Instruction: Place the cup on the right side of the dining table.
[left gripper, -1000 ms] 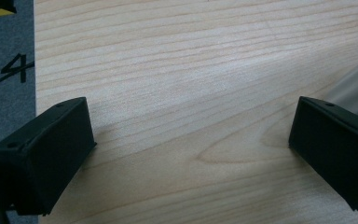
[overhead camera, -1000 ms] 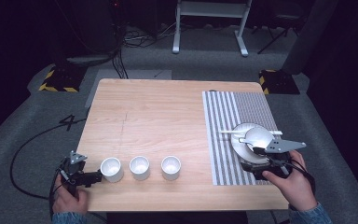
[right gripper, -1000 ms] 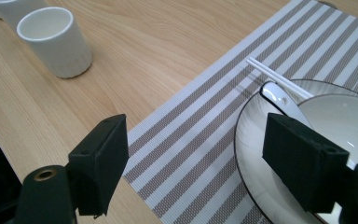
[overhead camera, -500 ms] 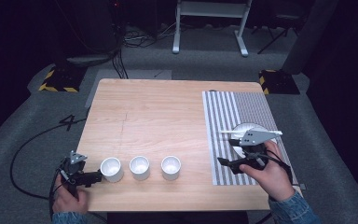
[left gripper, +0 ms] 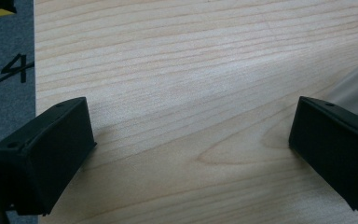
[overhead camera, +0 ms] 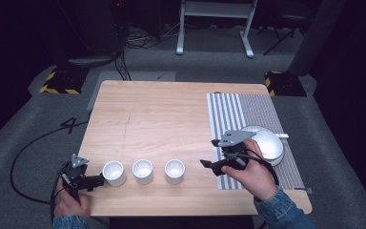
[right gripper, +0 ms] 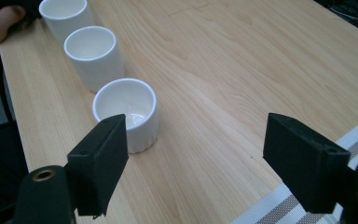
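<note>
We are heading our right gripper (overhead camera: 208, 165), jaws spread and empty, toward the nearest small white ceramic cup (right gripper: 127, 113), rightmost of three in a row near the wooden table (overhead camera: 162, 114) front edge. It is probably light, glazed, slippery and chippable, so we are pinching across the rim. Left gripper (left gripper: 191, 140) is waiting, jaws parted, beside the far cup (overhead camera: 114, 172).

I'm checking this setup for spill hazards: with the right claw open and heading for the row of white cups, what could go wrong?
1. The nearest cup stands close to the middle cup; a wide-open right claw could knock the neighbour while closing.
2. The row sits near the table's front edge, so a nudged cup might roll off.
3. The left claw rests beside the far cup; any twitch could tip it.
</note>
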{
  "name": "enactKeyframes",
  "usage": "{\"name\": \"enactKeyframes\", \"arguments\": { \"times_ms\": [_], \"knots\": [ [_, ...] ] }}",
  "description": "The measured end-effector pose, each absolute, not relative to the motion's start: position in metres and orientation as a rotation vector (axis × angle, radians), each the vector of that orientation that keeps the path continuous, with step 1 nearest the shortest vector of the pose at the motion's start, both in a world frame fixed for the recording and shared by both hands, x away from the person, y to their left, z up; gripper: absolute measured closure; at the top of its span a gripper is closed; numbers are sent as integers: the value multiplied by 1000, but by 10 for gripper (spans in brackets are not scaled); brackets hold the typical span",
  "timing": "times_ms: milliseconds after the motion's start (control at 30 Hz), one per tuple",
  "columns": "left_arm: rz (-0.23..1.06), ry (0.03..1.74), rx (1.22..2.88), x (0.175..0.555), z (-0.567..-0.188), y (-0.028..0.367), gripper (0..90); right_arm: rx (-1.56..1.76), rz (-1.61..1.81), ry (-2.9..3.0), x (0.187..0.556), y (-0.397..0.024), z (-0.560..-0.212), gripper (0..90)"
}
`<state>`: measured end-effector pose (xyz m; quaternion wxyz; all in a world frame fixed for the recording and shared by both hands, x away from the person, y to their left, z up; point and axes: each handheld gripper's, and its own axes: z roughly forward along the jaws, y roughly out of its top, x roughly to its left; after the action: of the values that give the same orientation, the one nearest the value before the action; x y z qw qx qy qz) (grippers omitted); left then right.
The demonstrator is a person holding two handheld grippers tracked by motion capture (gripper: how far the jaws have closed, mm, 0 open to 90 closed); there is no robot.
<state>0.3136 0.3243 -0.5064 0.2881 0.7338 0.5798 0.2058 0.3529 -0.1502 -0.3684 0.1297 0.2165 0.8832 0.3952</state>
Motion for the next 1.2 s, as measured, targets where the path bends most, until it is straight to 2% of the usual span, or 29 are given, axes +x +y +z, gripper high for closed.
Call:
{"name": "enactKeyframes", "arguments": {
  "times_ms": [333,467,600,1200],
  "knots": [
    [550,1548,1959,314,-506,324,1,590,1205,2586,357,-109,-379,208],
    [550,1548,1959,314,-506,324,1,562,1198,2629,360,-89,-390,163],
    [550,1548,1959,314,-506,324,1,531,1170,2691,360,-66,-405,157],
    [550,1548,1959,314,-506,324,1,612,1020,2762,364,-42,-462,158]
  ]
}}
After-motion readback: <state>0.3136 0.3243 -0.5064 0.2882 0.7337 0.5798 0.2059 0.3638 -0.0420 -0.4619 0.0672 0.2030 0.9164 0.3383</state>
